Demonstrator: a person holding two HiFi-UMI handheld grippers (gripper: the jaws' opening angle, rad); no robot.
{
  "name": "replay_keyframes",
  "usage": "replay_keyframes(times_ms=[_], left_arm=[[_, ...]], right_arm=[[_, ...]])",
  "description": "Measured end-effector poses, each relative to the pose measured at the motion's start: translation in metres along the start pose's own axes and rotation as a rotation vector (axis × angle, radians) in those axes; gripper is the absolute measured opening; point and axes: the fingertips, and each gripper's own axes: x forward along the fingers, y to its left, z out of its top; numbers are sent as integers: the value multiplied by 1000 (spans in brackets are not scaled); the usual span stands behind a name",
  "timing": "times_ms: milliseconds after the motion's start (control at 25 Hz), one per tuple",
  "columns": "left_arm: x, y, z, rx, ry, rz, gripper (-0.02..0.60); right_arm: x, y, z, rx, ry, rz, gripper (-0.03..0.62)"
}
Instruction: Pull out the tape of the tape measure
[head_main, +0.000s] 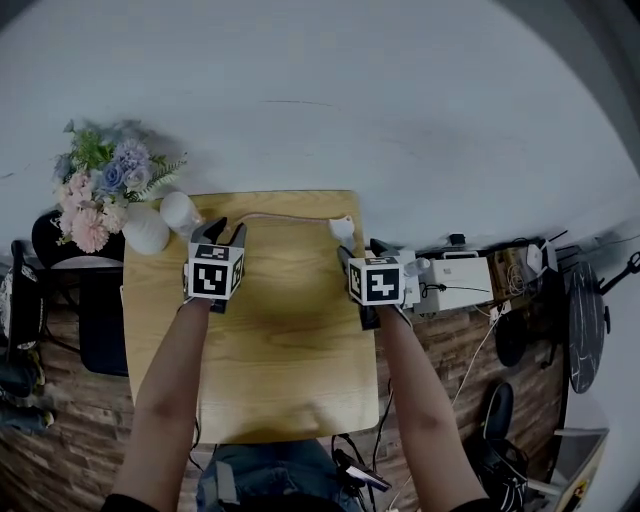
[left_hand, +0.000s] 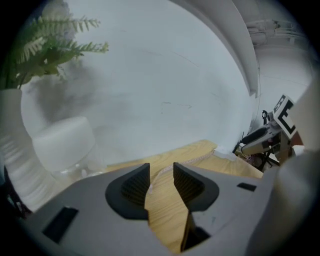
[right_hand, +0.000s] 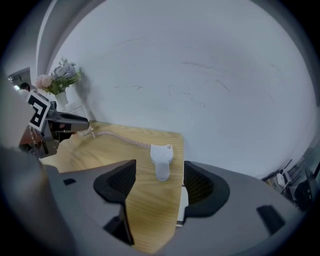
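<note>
The white tape measure case (head_main: 342, 227) lies near the back right corner of the wooden table (head_main: 270, 350). Its pale tape (head_main: 280, 216) runs left along the back edge, pulled out across the table. My right gripper (head_main: 358, 250) stands open just in front of the case (right_hand: 161, 160), and the pads do not touch it. My left gripper (head_main: 222, 232) is at the tape's far end. In the left gripper view the tape (left_hand: 200, 156) ends between the jaws of that gripper (left_hand: 161, 172), which stand apart and leave it loose. The tape (right_hand: 120, 137) also shows in the right gripper view.
A white vase (head_main: 147, 230) of flowers (head_main: 100, 185) and a small white jar (head_main: 180, 210) stand at the table's back left corner, close to the left gripper. A white box (head_main: 460, 283) with cables sits on a shelf to the right. The wall rises right behind the table.
</note>
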Motion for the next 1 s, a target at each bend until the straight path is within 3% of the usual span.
replay_keyframes(times_ms=[640, 1000], left_arm=[[-108, -27, 74, 21, -175, 1, 135], [-170, -43, 105, 81, -279, -2, 135]], right_arm=[[-122, 24, 41, 13, -161, 33, 301], [-182, 34, 53, -5, -257, 26, 299]])
